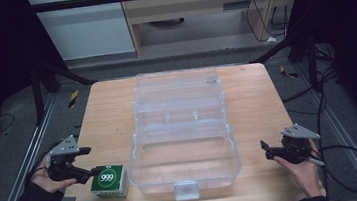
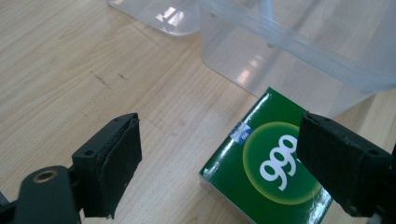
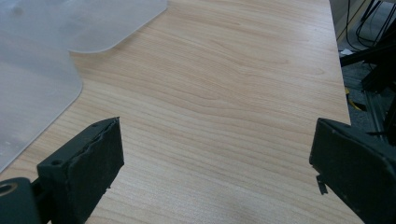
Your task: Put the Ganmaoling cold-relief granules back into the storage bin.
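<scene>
A green carton marked 999 (image 1: 109, 180) lies flat on the wooden table near the front left, just beside the clear plastic case (image 1: 231, 161). My left gripper (image 1: 94, 160) sits to the carton's left, pointing at it. In the left gripper view its jaws (image 2: 219, 123) stand apart; the carton (image 2: 261, 172) lies low between them, closer to the right-hand jaw, and the pads do not press on it. My right gripper (image 1: 265, 149) rests at the front right, open, over bare wood (image 3: 215, 126).
The clear case (image 2: 289, 51) is a large fold-out tiered box, lid open, filling the table's middle; its corner shows in the right gripper view (image 3: 32, 93). The table's right edge (image 3: 338, 70) drops to a floor with cables. Bare wood (image 1: 107, 113) lies left of the case.
</scene>
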`<move>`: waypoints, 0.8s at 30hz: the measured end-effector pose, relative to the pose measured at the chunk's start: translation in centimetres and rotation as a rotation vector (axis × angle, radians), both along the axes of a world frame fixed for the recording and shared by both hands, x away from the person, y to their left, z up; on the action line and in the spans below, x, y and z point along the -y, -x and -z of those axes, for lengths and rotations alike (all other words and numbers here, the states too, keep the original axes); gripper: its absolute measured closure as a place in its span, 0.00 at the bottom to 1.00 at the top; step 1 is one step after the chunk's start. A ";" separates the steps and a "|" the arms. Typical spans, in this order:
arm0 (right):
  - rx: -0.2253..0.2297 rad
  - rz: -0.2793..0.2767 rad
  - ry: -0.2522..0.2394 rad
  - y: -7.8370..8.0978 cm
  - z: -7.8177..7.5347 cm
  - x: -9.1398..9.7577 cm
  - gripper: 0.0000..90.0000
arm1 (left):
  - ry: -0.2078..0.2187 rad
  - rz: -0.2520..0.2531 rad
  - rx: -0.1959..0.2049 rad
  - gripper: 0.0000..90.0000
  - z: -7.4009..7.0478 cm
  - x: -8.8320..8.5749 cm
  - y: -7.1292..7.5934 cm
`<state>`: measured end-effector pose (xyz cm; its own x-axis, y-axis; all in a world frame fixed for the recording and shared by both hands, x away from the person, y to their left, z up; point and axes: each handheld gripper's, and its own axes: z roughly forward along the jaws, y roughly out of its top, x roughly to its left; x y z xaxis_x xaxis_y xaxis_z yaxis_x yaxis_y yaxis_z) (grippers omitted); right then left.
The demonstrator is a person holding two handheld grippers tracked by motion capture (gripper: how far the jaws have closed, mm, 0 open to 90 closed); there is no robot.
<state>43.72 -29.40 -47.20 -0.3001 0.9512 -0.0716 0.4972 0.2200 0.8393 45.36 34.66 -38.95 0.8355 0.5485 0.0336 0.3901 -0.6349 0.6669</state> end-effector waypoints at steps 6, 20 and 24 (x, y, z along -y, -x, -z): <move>-0.002 -0.009 0.009 0.0 0.1 -0.1 0.03 | -0.054 0.087 0.000 0.13 0.1 0.8 0.4; -0.012 -0.023 0.022 0.0 0.2 -0.2 0.03 | -0.175 0.231 -0.011 0.08 0.2 2.2 0.8; -0.016 -0.030 0.024 -0.1 0.2 -0.2 0.02 | -0.199 0.266 -0.024 0.06 0.3 2.5 0.9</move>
<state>43.78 -29.18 -47.43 -0.3293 0.9400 -0.0896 0.5035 0.2551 0.8255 44.50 32.17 -39.29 0.9504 0.2957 0.0970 0.2071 -0.8337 0.5120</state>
